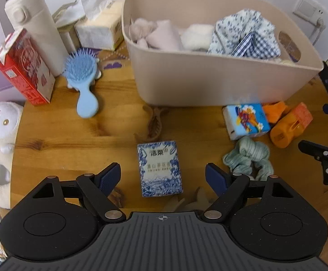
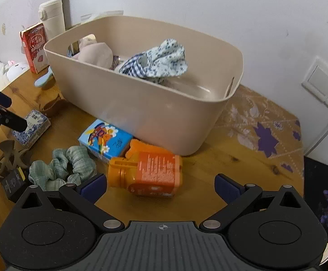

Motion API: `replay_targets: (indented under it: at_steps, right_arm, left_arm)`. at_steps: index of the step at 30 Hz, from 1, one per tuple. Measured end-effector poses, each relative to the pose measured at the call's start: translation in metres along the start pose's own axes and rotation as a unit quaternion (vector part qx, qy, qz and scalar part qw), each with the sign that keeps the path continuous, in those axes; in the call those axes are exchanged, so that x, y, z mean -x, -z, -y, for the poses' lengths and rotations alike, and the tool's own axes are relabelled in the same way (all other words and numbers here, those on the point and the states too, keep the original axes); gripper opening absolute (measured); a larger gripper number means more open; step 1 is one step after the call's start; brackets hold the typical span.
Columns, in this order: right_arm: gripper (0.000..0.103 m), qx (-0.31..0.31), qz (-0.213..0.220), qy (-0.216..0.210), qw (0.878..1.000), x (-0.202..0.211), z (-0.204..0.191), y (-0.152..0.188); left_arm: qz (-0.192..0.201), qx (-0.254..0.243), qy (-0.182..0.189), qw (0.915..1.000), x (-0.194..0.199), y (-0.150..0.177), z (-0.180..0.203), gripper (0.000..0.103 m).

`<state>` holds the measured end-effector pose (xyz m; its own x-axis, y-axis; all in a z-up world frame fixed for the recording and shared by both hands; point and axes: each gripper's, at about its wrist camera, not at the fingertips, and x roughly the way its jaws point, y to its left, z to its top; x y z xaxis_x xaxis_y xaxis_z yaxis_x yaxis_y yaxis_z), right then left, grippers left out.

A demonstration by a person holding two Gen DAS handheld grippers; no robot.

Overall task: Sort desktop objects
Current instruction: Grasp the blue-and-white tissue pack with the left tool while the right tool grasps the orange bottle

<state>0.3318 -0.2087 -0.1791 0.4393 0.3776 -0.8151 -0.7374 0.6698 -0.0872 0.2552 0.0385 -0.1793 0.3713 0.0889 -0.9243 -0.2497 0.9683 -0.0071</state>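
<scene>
The left gripper (image 1: 163, 176) is spread wide, empty, framing a blue-and-white tissue pack (image 1: 159, 168) lying flat on the wooden table (image 1: 73, 140). The right gripper (image 2: 160, 186) gapes too, holding nothing, just before an orange bottle (image 2: 150, 172) lying on its side beside the beige bin (image 2: 141, 110).

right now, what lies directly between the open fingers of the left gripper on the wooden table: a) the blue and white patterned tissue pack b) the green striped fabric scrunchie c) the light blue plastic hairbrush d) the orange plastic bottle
a: in the left wrist view the blue and white patterned tissue pack lies flat on the wooden table, centred between the open fingers of the left gripper.
</scene>
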Motion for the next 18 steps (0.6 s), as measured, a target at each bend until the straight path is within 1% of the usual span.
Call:
replay_targets:
  at_steps: [7, 13, 18]
  right_arm:
    - [0.103, -0.015, -0.014, -0.016, 1.0, -0.014, -0.005, 0.0]
    - [0.103, -0.017, -0.025, -0.014, 0.999, -0.032, -0.014, -0.001]
    - [0.103, -0.024, -0.031, -0.012, 0.999, -0.043, -0.017, -0.001]
  left_arm:
    - [-0.024, 0.001, -0.013, 0.9996, -0.019, -0.001, -0.002, 0.083]
    - [-0.046, 0.008, -0.02, 0.9987, -0.034, -0.001, -0.004, 0.083]
    - [-0.032, 0.019, -0.021, 0.9991, -0.036, -0.002, -0.009, 0.083]
